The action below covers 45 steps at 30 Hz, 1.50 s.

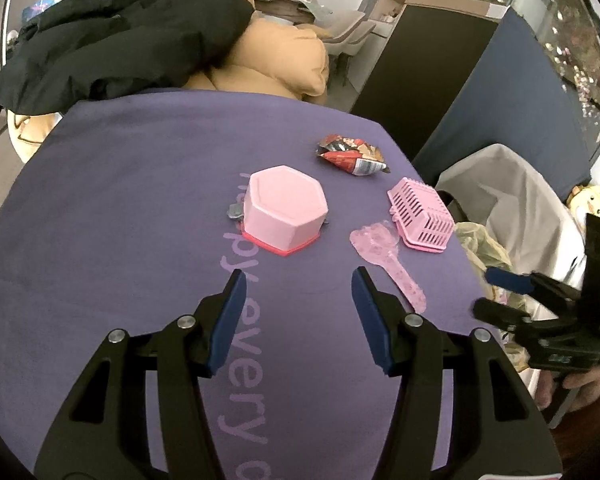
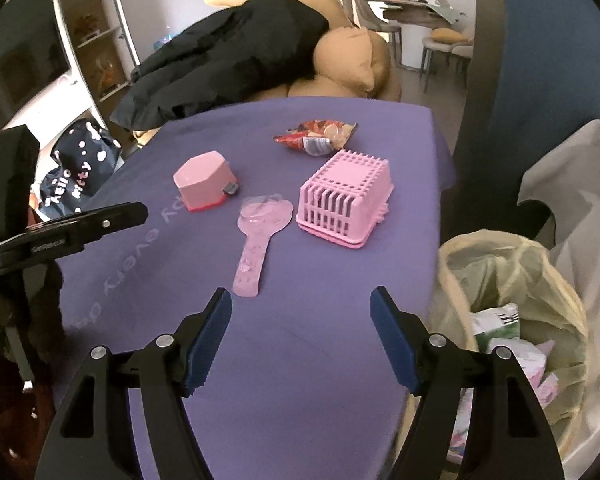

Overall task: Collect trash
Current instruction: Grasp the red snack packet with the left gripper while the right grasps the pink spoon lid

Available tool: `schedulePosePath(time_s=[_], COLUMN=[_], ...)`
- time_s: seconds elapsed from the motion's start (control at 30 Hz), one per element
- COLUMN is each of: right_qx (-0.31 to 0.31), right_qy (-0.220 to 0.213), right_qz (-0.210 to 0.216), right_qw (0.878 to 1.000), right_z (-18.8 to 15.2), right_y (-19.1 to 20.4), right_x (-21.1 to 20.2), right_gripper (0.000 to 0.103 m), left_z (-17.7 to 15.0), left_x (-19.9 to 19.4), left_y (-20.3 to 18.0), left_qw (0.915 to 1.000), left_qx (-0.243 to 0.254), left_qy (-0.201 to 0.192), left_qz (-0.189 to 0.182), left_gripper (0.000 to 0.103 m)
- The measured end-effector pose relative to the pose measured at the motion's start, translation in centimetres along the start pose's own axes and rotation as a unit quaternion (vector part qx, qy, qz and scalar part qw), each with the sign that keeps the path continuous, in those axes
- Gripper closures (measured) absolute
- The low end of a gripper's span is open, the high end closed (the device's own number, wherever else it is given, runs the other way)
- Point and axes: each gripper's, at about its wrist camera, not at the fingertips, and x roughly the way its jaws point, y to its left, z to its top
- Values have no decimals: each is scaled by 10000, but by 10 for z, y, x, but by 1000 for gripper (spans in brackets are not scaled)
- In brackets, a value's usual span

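A crumpled red snack wrapper (image 1: 350,155) (image 2: 318,136) lies at the far side of the purple tablecloth (image 1: 140,208) (image 2: 300,360). My left gripper (image 1: 299,278) hovers open over the cloth, nothing between its blue pads, short of an upturned pink hexagonal cup (image 1: 286,210) (image 2: 204,184). My right gripper (image 2: 301,295) is open and empty too, above the cloth near the table's right edge; from the left wrist view it appears at the right (image 1: 496,288). A trash bin lined with a yellowish bag (image 2: 512,280) (image 1: 484,244) stands beside the table and holds paper scraps.
An upturned pink slatted basket (image 1: 420,216) (image 2: 346,196) and a clear pink scoop (image 1: 388,256) (image 2: 260,232) lie on the cloth. A small grey piece (image 1: 234,211) (image 2: 231,188) pokes from under the cup. A black jacket (image 1: 120,28) drapes a tan sofa behind; grey fabric (image 2: 572,184) hangs right.
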Motion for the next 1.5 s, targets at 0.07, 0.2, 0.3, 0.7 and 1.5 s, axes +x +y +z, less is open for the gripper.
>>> schedulePosePath(time_s=[0.07, 0.2, 0.3, 0.7, 1.5], right_qx=[183, 499, 517, -151, -203], right_qy=[-11, 34, 101, 144, 159], right_qz=[-11, -38, -144, -794, -768], right_qw=[9998, 9987, 9985, 9966, 9967], right_z=[2, 5, 8, 4, 4], right_y=[2, 7, 11, 32, 34], right_x=[8, 26, 37, 47, 48], right_gripper=[35, 35, 35, 35, 33], left_z=[4, 18, 43, 159, 140], left_x=[0, 3, 9, 135, 107], left_y=[1, -6, -18, -63, -53], left_qw=[9999, 9981, 9931, 9654, 9823], left_qx=[62, 494, 952, 2342, 1596], left_qy=[-64, -159, -138, 814, 911], left_qz=[-132, -335, -664, -807, -371], left_gripper=[51, 51, 51, 51, 101])
